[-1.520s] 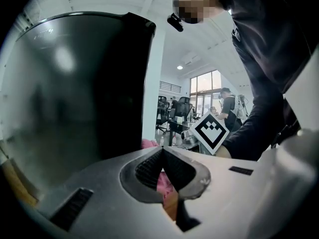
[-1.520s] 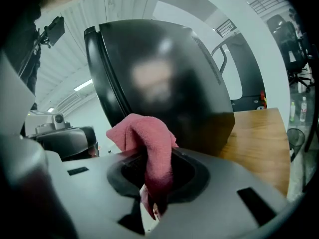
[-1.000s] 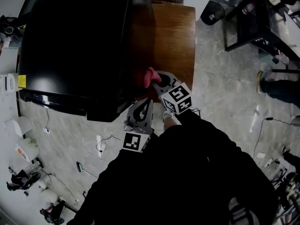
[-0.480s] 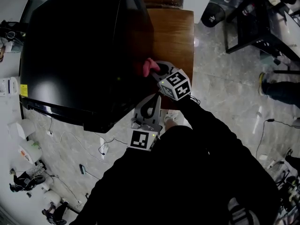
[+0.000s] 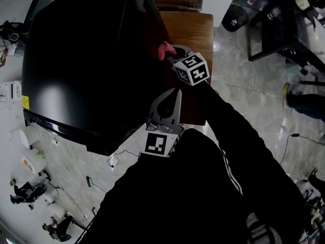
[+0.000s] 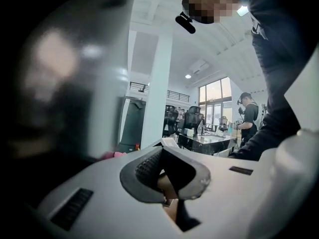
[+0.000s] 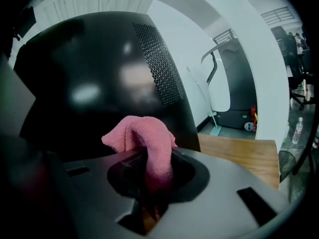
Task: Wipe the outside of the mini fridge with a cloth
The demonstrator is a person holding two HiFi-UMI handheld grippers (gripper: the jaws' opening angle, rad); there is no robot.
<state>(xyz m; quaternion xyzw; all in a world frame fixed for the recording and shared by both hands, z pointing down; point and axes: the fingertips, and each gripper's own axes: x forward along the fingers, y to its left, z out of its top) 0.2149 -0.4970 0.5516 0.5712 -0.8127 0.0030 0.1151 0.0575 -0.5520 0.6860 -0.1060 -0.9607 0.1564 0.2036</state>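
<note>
We note the black mini fridge (image 5: 76, 60) filling the upper left of the head view, on a wooden worktop (image 5: 195, 29). The right gripper (image 5: 170, 51) is at centre top, its jaws pinching a pink cloth (image 5: 163, 50). The cloth sits at the fridge's right side wall and appears to touch it. In the right gripper view the cloth folds over above the jaws. The left gripper (image 5: 177, 92) is just below, mid-frame, beside the fridge's near corner, with its jaws pressed together and nothing between them.
</note>
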